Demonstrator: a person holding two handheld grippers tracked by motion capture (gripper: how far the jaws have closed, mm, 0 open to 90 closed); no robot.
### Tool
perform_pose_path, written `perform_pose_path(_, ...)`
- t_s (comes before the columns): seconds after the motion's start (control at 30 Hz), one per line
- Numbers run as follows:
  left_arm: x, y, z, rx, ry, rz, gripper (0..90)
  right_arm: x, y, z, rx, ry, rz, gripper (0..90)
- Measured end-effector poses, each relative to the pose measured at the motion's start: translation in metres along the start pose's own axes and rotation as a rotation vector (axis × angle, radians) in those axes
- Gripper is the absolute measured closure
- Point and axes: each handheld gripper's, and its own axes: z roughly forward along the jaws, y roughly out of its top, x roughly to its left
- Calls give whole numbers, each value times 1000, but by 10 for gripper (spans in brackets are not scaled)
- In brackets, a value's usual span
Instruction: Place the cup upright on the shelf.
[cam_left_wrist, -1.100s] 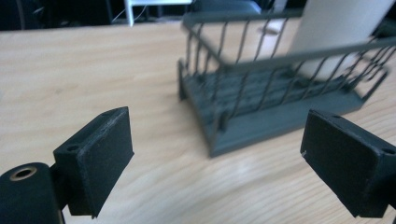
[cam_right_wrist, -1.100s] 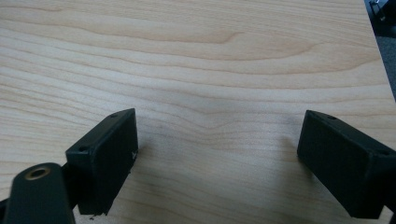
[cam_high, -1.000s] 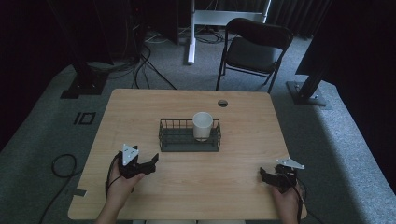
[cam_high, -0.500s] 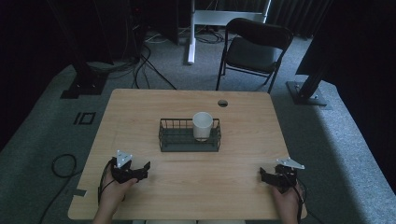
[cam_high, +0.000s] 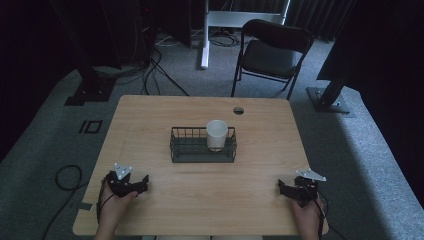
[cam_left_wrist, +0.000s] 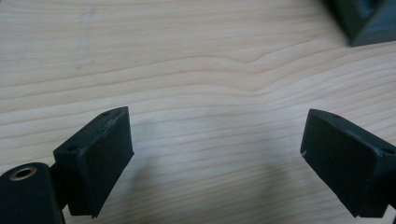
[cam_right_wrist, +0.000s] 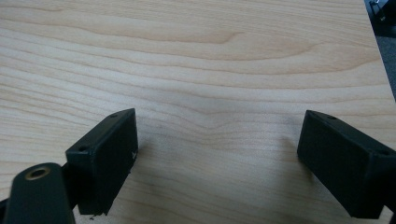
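I am resting the left gripper (cam_high: 142, 183) and right gripper (cam_high: 283, 187) on the table (cam_high: 150, 120), jaws standing wide and empty, well short of the wire basket (cam_high: 185, 149) holding the upright white cup (cam_high: 217, 135); beyond sits a folding chair (cam_high: 272, 50).

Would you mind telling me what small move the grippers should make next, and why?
Probably lift the right gripper and start it toward the white cup, which stands upright at the right end of the wire basket. Both grippers rest open and empty near the table's front edge, the left gripper too, and the cup sits slightly nearer the right side.
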Motion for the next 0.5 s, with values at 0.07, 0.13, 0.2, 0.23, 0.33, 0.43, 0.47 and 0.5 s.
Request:
perform_pose_path(0.07, 4, -1, 0, 16, 7, -5, 97, 0, 0, 0, 0, 0, 0, 118)
perform_pose_path(0.13, 8, -2, 0, 34, 19, -4, 97, 0, 0, 0, 0, 0, 0, 118)
perform_pose_path(0.2, 12, -3, 1, 61, 35, 8, 97, 0, 0, 0, 0, 0, 0, 118)
perform_pose_path(0.23, 13, -3, 1, 61, 34, -2, 94, 0, 0, 0, 0, 0, 0, 118)
perform_pose_path(0.33, 16, -4, 0, 68, 27, -16, 94, 0, 0, 0, 0, 0, 0, 118)
perform_pose_path(0.43, 16, -4, 1, 73, 22, -29, 89, 0, 0, 0, 0, 0, 0, 118)
perform_pose_path(0.47, 16, -4, 1, 73, 22, -29, 86, 0, 0, 0, 0, 0, 0, 118)
perform_pose_path(0.5, 17, -3, 2, 80, 31, -39, 86, 0, 0, 0, 0, 0, 0, 118)
